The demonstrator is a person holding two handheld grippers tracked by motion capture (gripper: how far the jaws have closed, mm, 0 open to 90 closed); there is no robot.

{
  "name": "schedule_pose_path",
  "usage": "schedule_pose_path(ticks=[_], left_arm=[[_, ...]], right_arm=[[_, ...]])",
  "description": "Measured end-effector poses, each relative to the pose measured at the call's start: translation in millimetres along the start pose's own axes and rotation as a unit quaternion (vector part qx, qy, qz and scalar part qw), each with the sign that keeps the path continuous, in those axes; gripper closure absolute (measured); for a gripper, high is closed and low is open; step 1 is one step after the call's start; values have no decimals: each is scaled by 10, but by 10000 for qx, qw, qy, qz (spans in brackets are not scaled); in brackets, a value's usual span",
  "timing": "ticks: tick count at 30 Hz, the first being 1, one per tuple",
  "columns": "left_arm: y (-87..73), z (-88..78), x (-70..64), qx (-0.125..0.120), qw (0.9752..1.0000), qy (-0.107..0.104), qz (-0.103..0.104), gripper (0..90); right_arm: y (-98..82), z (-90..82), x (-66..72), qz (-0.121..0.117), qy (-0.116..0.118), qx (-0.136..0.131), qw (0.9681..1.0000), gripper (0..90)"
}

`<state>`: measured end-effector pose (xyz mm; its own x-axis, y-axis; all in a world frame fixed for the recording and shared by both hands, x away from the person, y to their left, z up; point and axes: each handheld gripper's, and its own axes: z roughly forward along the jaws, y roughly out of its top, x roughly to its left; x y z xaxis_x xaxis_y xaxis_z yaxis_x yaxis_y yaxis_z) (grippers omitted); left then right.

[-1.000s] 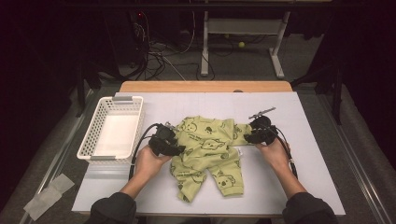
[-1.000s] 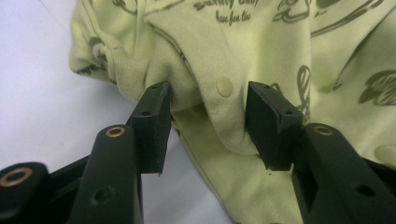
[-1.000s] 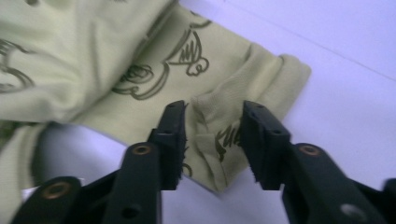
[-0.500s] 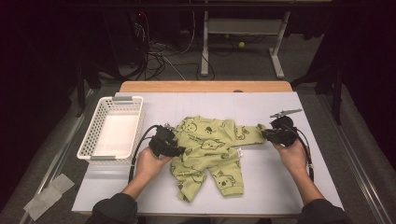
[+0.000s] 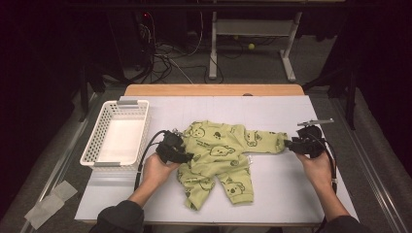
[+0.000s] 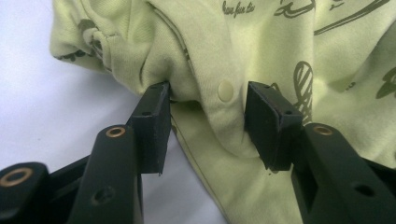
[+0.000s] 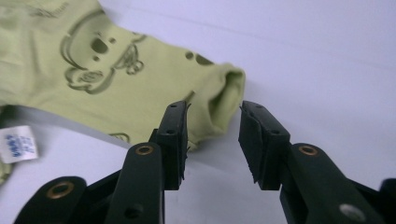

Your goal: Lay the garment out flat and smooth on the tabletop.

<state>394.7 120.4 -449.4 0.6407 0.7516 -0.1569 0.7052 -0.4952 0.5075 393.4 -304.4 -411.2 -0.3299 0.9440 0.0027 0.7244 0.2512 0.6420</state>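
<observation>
Two grippers are working a green baby romper (image 5: 218, 153) lying on the white table mat (image 5: 272, 194), just right of the white basket (image 5: 116, 138). Step in hand, I'd judge: spreading the garment flat. Left gripper (image 5: 187, 156) sits at the romper's left edge, jaws around a bunched fold by a snap button (image 6: 225, 90); pads touch the cloth either side, so it's pinching that fold. Right gripper (image 5: 290, 144) is at the far right sleeve cuff (image 7: 227, 100); its jaws have just been opening, cuff between them w/ gaps, not gripped. Next move prob. needs the legs, nearest the person, smoothed out. Right gripper view shows a care label (image 7: 17, 143) by the romper's hem; high view shows the basket's empty.
</observation>
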Motion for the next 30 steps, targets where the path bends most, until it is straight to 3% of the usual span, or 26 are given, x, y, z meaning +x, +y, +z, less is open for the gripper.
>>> schedule_pose_path(ticks=[3,7,15,23,28,30], left_arm=[[8,3,-7,-12,10000,8,-4,484],[40,-33,-5,-106,9999,-4,-8,483],[350,-67,26,-260,9995,193,36,483],[670,-112,98,-369,9989,302,-14,482],[709,-244,108,-565,9978,348,-24,480],[721,-300,89,-525,9977,425,16,480]], right_arm=[[78,-34,98,-142,91,-92,9998,627],[170,49,256,-309,281,-80,9991,629],[318,482,660,-410,933,287,9944,640],[467,643,934,-540,1086,341,9920,571],[508,725,1042,-671,1072,452,9909,556],[500,767,1061,-717,1059,523,9904,557]])
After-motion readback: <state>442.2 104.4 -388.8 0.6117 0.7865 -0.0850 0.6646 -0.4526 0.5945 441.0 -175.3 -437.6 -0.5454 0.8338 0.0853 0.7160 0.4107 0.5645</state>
